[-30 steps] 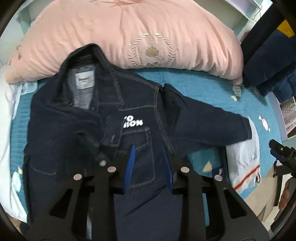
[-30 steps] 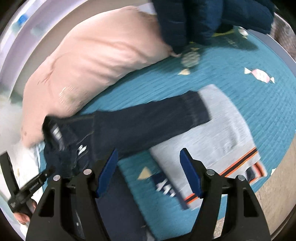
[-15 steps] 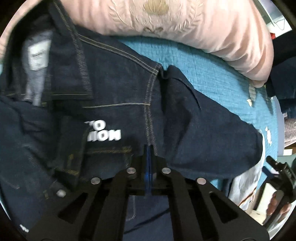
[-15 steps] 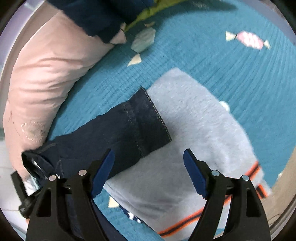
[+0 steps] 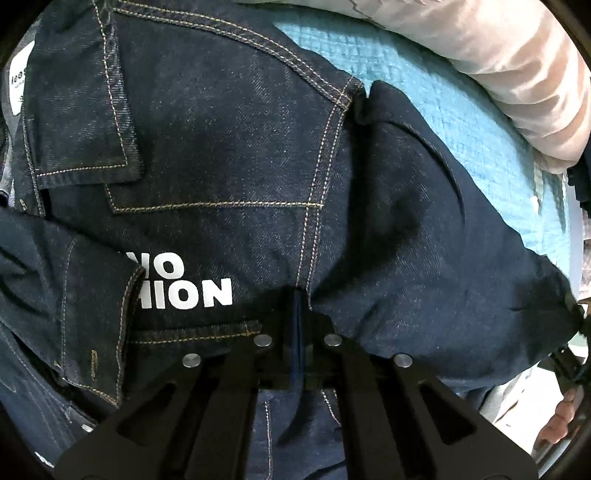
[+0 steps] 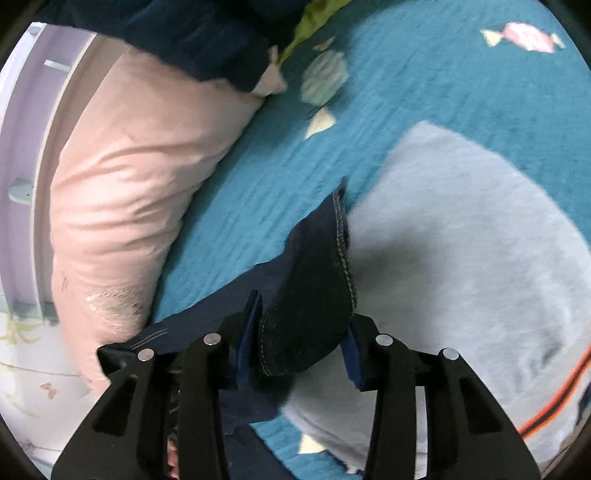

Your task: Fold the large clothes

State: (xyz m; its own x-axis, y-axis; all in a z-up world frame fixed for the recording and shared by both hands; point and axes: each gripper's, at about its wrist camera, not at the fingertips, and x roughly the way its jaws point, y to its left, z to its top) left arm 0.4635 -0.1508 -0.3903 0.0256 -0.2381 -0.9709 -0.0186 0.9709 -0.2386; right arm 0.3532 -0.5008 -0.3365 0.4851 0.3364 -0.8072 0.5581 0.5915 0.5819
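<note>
A dark denim jacket [image 5: 221,155] with white chest lettering lies face up on a teal bedspread [image 5: 424,92]. My left gripper [image 5: 297,321] is shut on the jacket's fabric near the armhole seam below the lettering. The jacket's right sleeve [image 5: 424,240] stretches out to the right. In the right wrist view, my right gripper [image 6: 301,350] is closed around the sleeve cuff [image 6: 314,295], which bunches between the blue pads and lifts off the bed.
A pink pillow [image 6: 129,184] lies along the head of the bed [image 5: 498,55]. A folded light grey garment [image 6: 461,277] with an orange stripe lies under the cuff. Dark blue clothing [image 6: 184,33] is piled at the far corner.
My left gripper dropped onto the jacket and closed on its fabric. My right gripper moved in over the sleeve cuff and closed on it, lifting it.
</note>
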